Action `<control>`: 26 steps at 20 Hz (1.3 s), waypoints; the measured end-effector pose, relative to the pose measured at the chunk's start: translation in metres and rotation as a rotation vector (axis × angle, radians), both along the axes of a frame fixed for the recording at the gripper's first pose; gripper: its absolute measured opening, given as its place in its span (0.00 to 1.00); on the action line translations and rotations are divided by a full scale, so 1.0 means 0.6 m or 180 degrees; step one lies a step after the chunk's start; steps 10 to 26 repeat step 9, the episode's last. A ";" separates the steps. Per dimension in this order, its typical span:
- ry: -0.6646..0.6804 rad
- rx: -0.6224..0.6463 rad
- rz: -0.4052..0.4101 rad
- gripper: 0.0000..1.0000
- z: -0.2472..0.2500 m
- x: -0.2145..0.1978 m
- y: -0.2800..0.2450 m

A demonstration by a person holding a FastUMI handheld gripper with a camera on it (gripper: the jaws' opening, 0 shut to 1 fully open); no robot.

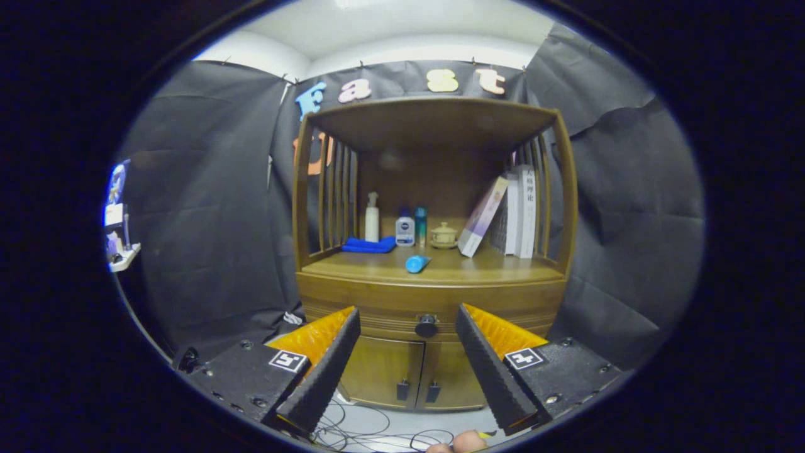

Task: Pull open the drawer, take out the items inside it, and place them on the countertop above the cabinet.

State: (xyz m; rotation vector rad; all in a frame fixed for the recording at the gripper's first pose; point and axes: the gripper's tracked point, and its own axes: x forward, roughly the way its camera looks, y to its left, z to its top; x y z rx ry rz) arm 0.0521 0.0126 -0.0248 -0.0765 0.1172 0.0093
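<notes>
Facing the wooden cabinet (431, 302) squarely, the gripper (407, 352) is hanging back from it with its two fingers spread wide and holding nothing. The drawer (377, 313) is sitting shut, its front flush with the cabinet face, and its dark round knob (426, 325) is showing in the gap between the fingertips, slightly nearer the right finger than the left, and well beyond them. That is the relation the coming reach is turning on: the knob is lying straight ahead along the fingers' line, so any approach to it is asking for a forward travel with only a small correction sideways.

The drawer front is running crosswise, left to right, with the knob at its middle, above the two small doors (412, 377) of the lower cupboard.

On the countertop (503, 272) above, a blue tube (417, 263) is lying on its side near the front edge (whether it came out of the drawer, one cannot say), while bottles (404, 230), a folded blue cloth (370, 245), a small lidded pot (443, 235) and books (512, 212) are standing further back. A shut drawer and a tube on top are fitting both an early stage and a finished one, with the drawer closed again.
</notes>
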 end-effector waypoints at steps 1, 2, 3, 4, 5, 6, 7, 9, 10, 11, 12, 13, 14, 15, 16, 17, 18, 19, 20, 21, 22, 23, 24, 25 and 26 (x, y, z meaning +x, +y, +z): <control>-0.0046 0.0007 0.0018 0.99 0.010 -0.022 -0.001; -0.0096 0.0021 0.0045 1.00 0.019 -0.045 -0.001; -0.0141 0.0031 0.0075 1.00 0.028 -0.067 0.001; -0.0196 0.0032 0.0094 0.99 0.035 -0.090 -0.001; -0.0261 0.0033 0.0123 0.99 0.043 -0.112 0.004; -0.0305 0.0020 0.0141 0.99 0.048 -0.132 0.004; -0.0345 0.0014 0.0172 0.99 0.049 -0.152 0.006; -0.0409 0.0026 0.0190 0.99 0.055 -0.185 0.007; -0.0409 0.0026 0.0190 0.99 0.055 -0.185 0.007; -0.0409 0.0026 0.0190 0.99 0.055 -0.185 0.007; -0.0409 0.0026 0.0190 0.99 0.055 -0.185 0.007; -0.0409 0.0026 0.0190 0.99 0.055 -0.185 0.007; -0.0409 0.0026 0.0190 0.99 0.055 -0.185 0.007; -0.0409 0.0026 0.0190 0.99 0.055 -0.185 0.007; -0.0409 0.0026 0.0190 0.99 0.055 -0.185 0.007; -0.0409 0.0026 0.0190 0.99 0.055 -0.185 0.007; -0.0409 0.0026 0.0190 0.99 0.055 -0.185 0.007; -0.0409 0.0026 0.0190 0.99 0.055 -0.185 0.007; -0.0409 0.0026 0.0190 0.99 0.055 -0.185 0.007; -0.0409 0.0026 0.0190 0.99 0.055 -0.185 0.007; -0.0409 0.0026 0.0190 0.99 0.055 -0.185 0.007; -0.0409 0.0026 0.0190 0.99 0.055 -0.185 0.007; -0.0409 0.0026 0.0190 0.99 0.055 -0.185 0.007; -0.0409 0.0026 0.0190 0.99 0.055 -0.185 0.007; -0.0409 0.0026 0.0190 0.99 0.055 -0.185 0.007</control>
